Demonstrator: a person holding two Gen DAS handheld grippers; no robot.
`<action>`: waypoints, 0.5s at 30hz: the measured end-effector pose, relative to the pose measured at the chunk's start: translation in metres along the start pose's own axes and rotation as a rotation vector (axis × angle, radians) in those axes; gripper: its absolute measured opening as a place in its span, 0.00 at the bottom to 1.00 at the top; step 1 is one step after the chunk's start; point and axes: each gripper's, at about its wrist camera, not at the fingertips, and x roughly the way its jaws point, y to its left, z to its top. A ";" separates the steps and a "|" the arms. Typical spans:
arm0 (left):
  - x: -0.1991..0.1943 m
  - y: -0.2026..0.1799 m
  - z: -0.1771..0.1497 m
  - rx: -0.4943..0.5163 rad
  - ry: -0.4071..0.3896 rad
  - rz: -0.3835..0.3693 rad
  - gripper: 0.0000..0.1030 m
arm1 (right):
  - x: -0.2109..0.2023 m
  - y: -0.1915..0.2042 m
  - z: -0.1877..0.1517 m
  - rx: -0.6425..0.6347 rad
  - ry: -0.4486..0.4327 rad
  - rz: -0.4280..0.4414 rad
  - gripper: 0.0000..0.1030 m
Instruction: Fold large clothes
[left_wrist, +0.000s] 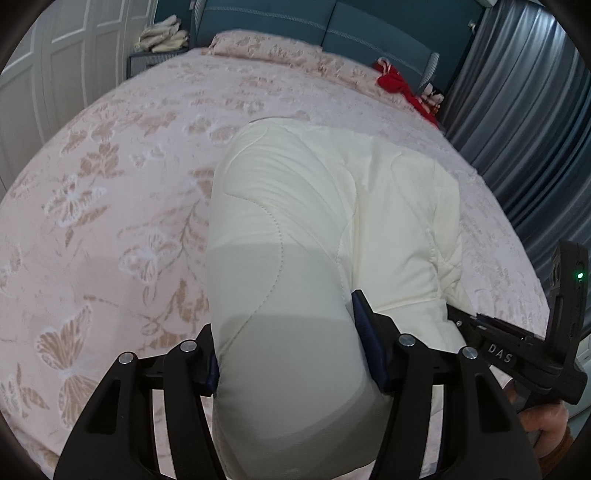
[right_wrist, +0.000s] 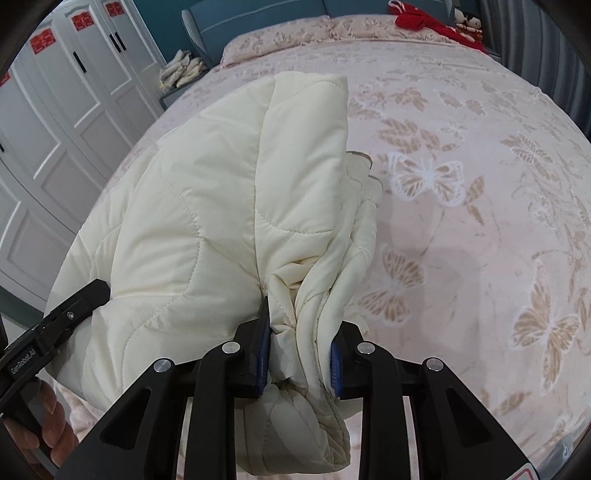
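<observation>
Both wrist views look forward, close over the shared cream coat (left_wrist: 295, 229) (headboard (right_wrist: 258, 18) beyond).

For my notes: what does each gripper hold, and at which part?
Both hold the cream quilted coat: left gripper around a thick padded fold, right gripper on bunched fabric.

One cream quilted coat (right_wrist: 207, 206), bunched. Two grippers: left gripper (left_wrist: 288, 354) and right gripper (right_wrist: 301, 354), each with two fingers, both clamped on the coat. One bed with a pink butterfly bedspread (right_wrist: 461, 177). One pillow (right_wrist: 295, 37) at the head end. One red garment (right_wrist: 421, 18) near the headboard. Two small dolls (right_wrist: 467, 20) beside it. Four red labels (right_wrist: 83, 20) counted on the white wardrobe doors. One heap of pale cloth (right_wrist: 183, 70) on the bedside stand.
</observation>
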 end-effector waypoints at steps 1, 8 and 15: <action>0.005 0.004 -0.003 -0.006 0.008 0.001 0.56 | 0.004 0.000 -0.002 0.000 0.005 -0.002 0.24; 0.021 0.015 -0.025 -0.020 0.033 0.018 0.59 | 0.024 -0.005 -0.012 0.011 0.049 0.005 0.24; 0.026 0.016 -0.031 -0.034 0.033 0.072 0.73 | 0.032 -0.021 -0.014 0.092 0.077 0.061 0.33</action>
